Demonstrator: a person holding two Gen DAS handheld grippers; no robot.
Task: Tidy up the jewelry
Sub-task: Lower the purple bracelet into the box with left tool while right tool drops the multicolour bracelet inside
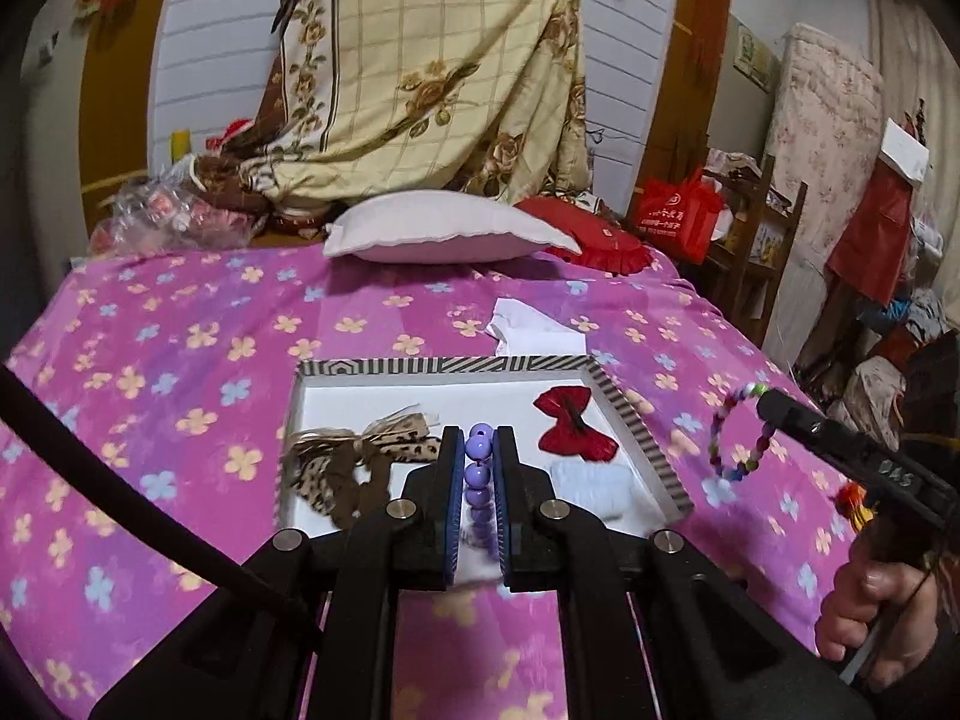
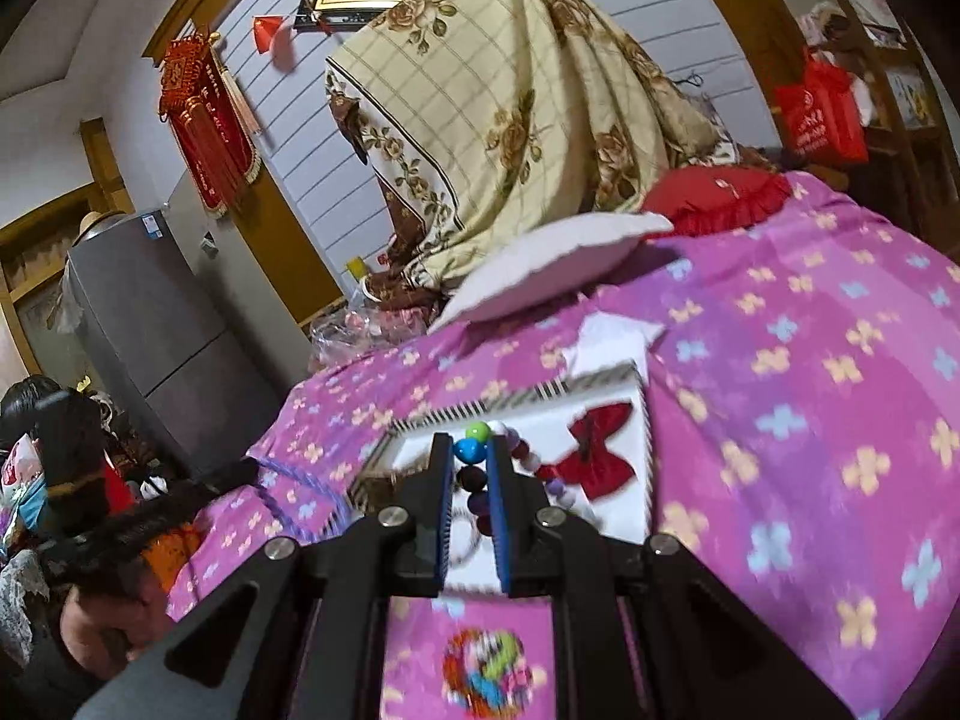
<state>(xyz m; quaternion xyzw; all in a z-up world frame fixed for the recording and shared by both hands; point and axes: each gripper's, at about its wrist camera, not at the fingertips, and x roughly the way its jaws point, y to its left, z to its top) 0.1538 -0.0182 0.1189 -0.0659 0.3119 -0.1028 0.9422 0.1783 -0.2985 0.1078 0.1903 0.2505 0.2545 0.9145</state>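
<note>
Floral bedspread (image 1: 180, 360); claws grip round, seemingly plastic beads (image 1: 478, 468)

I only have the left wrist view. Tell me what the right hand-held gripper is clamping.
Observer: The right hand-held gripper is shut on a bead bracelet, with a blue bead at the tips and a green one just beyond.
Operator: Report what lies under it.
Observer: A blurred multicoloured ring lies on the bedspread, short of the tray.
Operator: Name what stands left of the bed.
Observer: A grey fridge.
</note>
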